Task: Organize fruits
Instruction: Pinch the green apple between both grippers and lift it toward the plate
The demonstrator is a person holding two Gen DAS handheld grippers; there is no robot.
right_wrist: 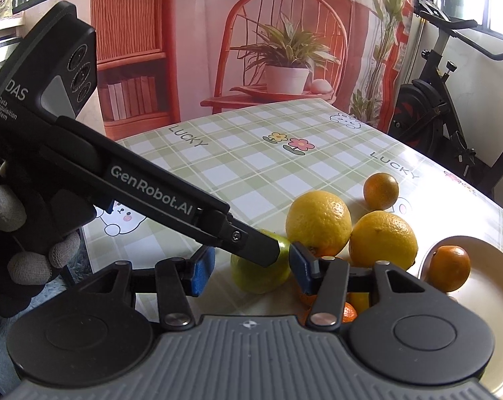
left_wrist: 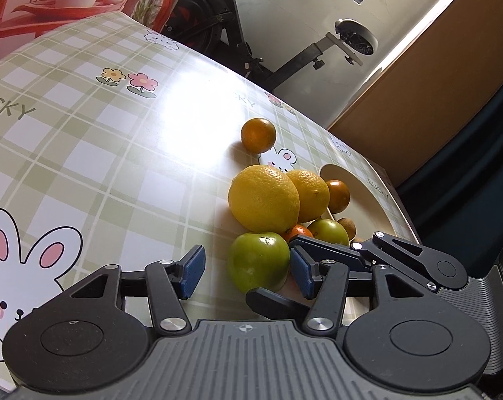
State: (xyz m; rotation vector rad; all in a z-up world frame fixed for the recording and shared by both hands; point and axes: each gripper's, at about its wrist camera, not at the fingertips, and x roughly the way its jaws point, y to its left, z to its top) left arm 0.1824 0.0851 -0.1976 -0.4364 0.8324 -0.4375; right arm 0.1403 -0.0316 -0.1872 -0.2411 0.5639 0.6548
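Both your left gripper [left_wrist: 246,268] and right gripper [right_wrist: 251,270] gape, empty, crowding the green apple [left_wrist: 258,261]. Withdraw one, then clamp it for the plate [right_wrist: 485,253].

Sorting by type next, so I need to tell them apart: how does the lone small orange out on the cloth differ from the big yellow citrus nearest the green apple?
The lone small orange is dull dark orange with a greenish tinge; the big yellow citrus is bright yellow. The orange is clearly smaller. It sits alone on the tablecloth, touching nothing, while the yellow citrus is packed in the pile against a second yellow fruit. Both are round, unpeeled, and lie on the cloth, not in the plate.
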